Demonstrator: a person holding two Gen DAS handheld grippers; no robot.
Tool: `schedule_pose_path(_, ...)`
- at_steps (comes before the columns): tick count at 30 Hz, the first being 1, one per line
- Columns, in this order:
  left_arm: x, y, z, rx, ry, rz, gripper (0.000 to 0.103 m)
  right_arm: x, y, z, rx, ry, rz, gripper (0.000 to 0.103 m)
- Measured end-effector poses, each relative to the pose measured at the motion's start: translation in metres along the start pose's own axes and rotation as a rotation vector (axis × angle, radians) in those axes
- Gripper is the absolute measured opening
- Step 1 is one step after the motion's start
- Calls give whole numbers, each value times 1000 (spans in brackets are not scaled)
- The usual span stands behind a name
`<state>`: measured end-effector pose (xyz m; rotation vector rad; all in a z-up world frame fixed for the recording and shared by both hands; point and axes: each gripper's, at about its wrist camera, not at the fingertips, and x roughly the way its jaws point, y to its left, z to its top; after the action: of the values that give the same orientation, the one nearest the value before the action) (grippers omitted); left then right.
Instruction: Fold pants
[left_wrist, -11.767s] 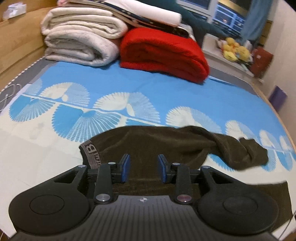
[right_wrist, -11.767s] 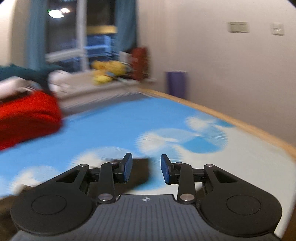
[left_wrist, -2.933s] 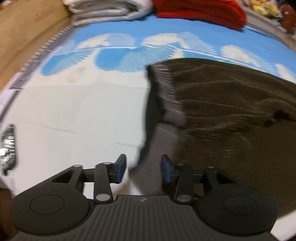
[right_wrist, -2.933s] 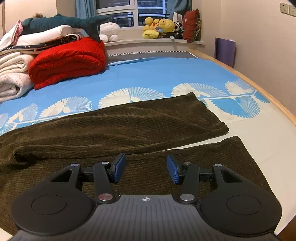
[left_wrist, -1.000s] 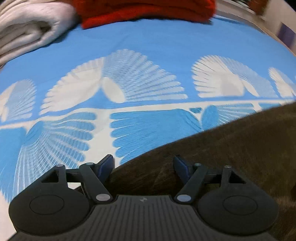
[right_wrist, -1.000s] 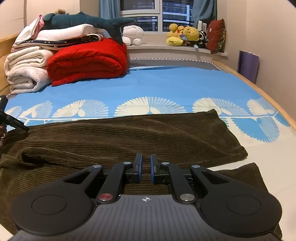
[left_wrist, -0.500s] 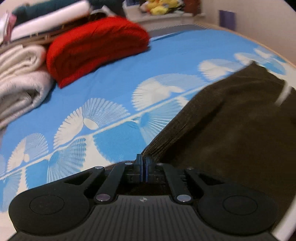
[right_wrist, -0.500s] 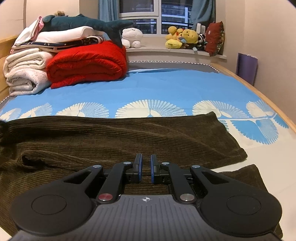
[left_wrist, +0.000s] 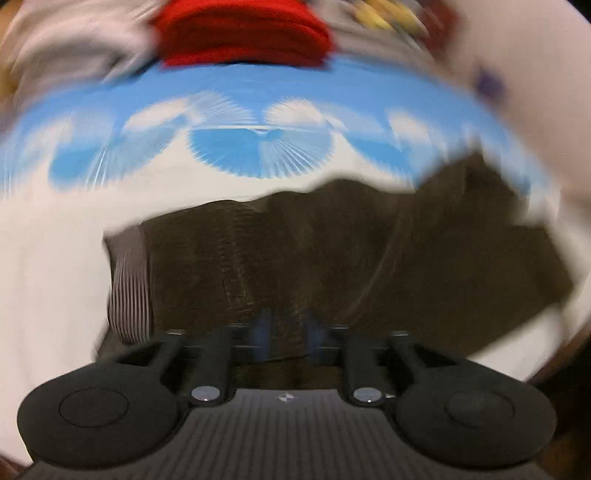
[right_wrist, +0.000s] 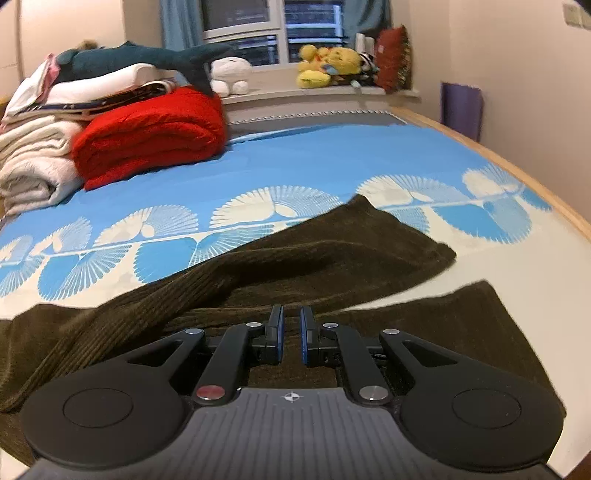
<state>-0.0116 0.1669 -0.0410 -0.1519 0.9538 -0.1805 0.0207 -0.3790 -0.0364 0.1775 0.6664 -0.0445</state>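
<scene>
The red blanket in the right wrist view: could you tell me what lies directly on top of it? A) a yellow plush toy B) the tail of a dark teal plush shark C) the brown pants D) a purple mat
B: the dark teal plush shark rests its tail on the folded red blanket.

Both grippers are matte black plastic with round side discs and ribbed grey bases. The right gripper (right_wrist: 291, 336) has blue finger pads (right_wrist: 303, 341), silver screws, one red.
</scene>
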Motion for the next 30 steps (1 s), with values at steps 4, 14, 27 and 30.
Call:
schedule_pose_path(4, 25, 56, -4, -334, 171, -15, 38, 5, 5, -3, -13, 10, -1, 9)
schedule_pose_path(14, 64, 103, 12, -569, 242, 21, 61, 33, 23, 14, 54, 41, 101, 9)
schedule_pose_path(27, 58, 96, 30, -511, 171, 156, 7, 139, 47, 74, 290, 17, 160, 35)
schedule_pose_path(30, 59, 93, 32, -495, 187, 170, 7, 179, 61, 82, 263, 70, 136, 39)
